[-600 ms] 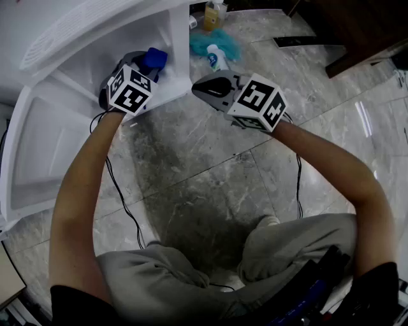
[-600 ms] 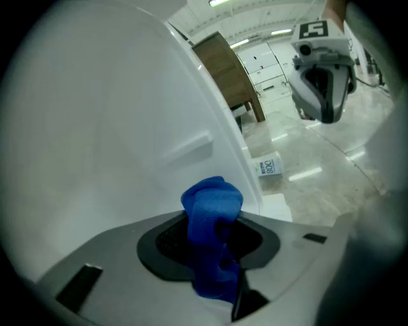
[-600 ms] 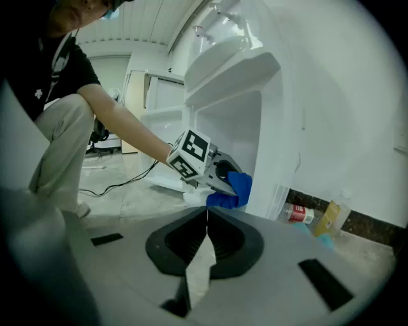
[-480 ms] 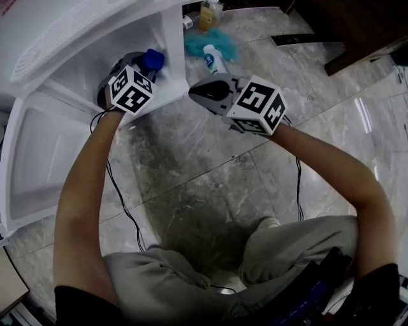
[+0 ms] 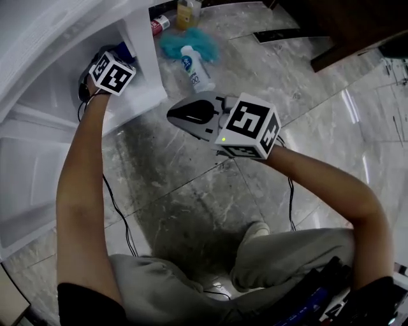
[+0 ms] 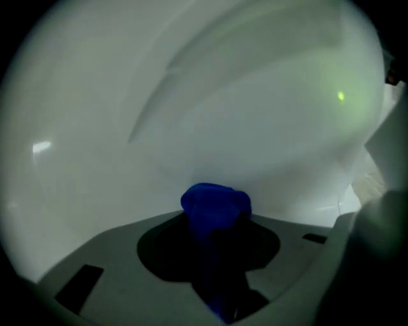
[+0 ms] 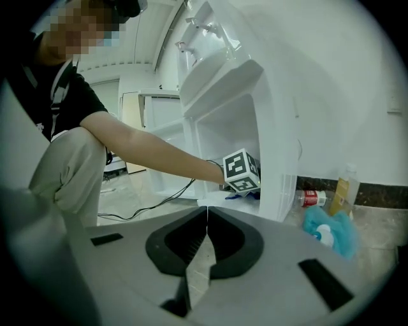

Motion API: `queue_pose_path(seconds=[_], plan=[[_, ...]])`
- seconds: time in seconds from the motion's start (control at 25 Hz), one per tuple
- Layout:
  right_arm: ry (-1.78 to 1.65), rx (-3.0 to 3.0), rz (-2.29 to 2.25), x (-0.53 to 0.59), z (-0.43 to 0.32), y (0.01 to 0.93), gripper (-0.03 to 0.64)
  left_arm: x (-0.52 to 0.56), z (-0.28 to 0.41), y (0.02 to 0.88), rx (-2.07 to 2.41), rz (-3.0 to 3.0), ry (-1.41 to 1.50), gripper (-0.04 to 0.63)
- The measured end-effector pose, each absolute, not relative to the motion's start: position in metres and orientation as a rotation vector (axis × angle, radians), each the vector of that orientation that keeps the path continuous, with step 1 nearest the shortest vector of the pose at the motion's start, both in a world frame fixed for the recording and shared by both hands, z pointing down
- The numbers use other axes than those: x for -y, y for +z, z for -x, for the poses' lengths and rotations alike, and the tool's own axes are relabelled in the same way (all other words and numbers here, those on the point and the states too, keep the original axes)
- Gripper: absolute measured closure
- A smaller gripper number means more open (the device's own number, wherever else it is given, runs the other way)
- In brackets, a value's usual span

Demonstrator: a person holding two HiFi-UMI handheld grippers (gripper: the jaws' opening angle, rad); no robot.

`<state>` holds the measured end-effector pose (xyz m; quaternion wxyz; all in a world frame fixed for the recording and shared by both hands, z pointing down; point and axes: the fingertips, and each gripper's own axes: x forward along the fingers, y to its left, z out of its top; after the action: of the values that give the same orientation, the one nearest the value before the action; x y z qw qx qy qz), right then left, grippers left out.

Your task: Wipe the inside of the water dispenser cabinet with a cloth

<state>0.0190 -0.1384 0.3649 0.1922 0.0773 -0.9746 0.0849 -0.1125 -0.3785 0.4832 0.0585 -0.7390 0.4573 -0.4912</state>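
Two claws are in view. The left claw [image 6: 215, 239] is clamped on one blue cloth [image 6: 215, 202], bunched between its jaws and sticking out past the tips, right against the white inner wall of the water dispenser cabinet [image 5: 143, 60]. In the head view that claw sits inside the cabinet at about 10 o'clock. The right claw [image 7: 206, 223] is fully closed on nothing and hangs over the marble floor [image 5: 191, 191] near the centre, outside the cabinet. At 12 o'clock lie three bottles: one white [image 5: 194, 63], one red-labelled [image 5: 159, 24], one yellowish [image 5: 186, 9], plus one teal fluffy cloth [image 5: 171, 43]. One cabinet door [image 5: 25, 172] stands open at 9 o'clock.
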Motion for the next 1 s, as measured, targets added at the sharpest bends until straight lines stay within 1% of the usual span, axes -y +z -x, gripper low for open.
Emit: queue_pose_path(seconds=[0.16,0.32,0.44,0.76,0.92,1.0], plan=[[0.235,2.716,-0.23,0.14,-0.023,0.371,0.618,0.37,0.108,0.479,-1.38,2.232,-1.436,0.459],[0.269,2.726,-0.22,0.141,-0.015,0.373,0.618,0.344,0.092,0.481,-1.211,2.241,-1.419,0.459],[0.286,2.735,-0.204,0.141,-0.01,0.371,0.618,0.345,0.089,0.484,-1.175,2.231,-1.436,0.459],[0.334,2.701,-0.214,0.132,-0.021,0.378,0.618,0.381,0.113,0.487,-1.451,2.24,-1.525,0.46],[0.306,2.685,-0.211,0.126,-0.024,0.377,0.618,0.374,0.111,0.484,-1.504,2.279,-1.455,0.462],[0.305,2.689,-0.221,0.127,-0.024,0.373,0.618,0.367,0.107,0.47,-1.515,2.326,-1.35,0.462]])
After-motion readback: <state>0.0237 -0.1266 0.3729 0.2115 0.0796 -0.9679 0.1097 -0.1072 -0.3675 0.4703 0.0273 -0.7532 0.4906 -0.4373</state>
